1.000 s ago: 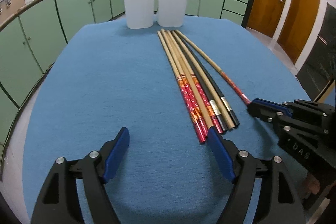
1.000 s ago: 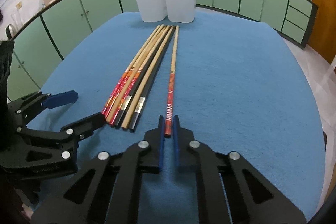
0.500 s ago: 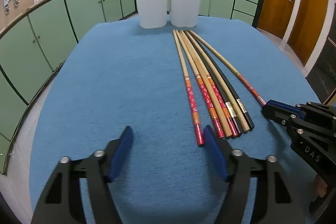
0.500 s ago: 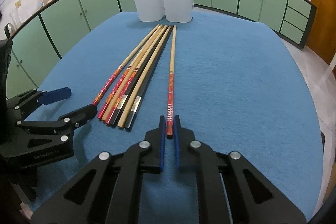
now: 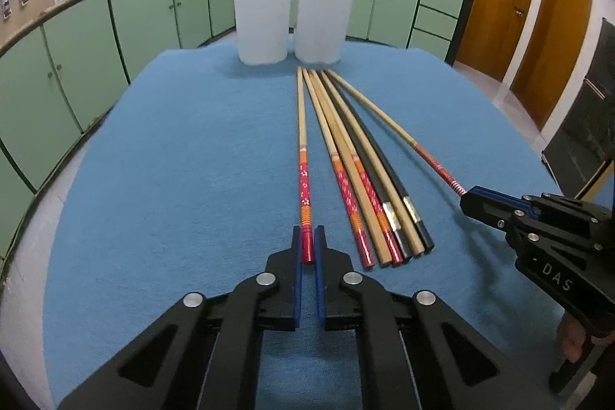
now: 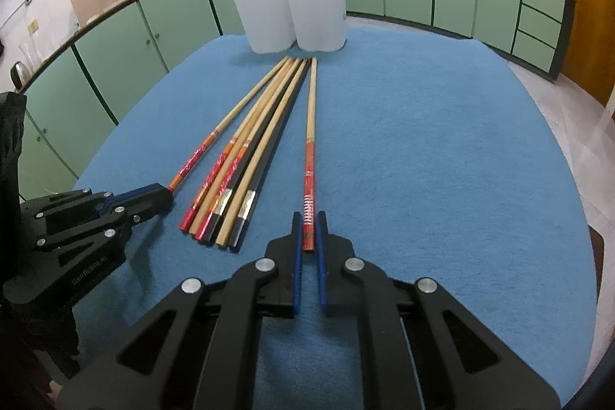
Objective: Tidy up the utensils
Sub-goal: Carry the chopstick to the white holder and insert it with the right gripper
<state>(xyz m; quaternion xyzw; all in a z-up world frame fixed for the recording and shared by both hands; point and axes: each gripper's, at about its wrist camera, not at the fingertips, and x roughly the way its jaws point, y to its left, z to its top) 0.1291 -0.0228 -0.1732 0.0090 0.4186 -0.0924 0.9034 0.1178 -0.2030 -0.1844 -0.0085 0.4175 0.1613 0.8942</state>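
Blue cloth (image 5: 173, 179) — red-patterned tan chopsticks (image 5: 346, 187), white cups (image 5: 263, 22), green cabinets (image 5: 146, 22).

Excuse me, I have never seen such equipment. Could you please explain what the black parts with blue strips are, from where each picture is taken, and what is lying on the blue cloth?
The black parts are two hand-held grippers, each with two fingers lined in blue. A person holds one in each hand; there is no robot arm. Each gripper carries a wide-angle camera that looks forward along its fingers, so one picture comes from the left gripper and the other from the right gripper.

On the blue tablecloth lie long chopsticks: a bundle of five chopsticks, wooden and black, side by side, and two apart from it. The left gripper is shut on the end of a wooden chopstick with a red flowered end. The right gripper is shut on a wooden chopstick with a red and white striped end. Two tall white plastic containers stand at the far end.
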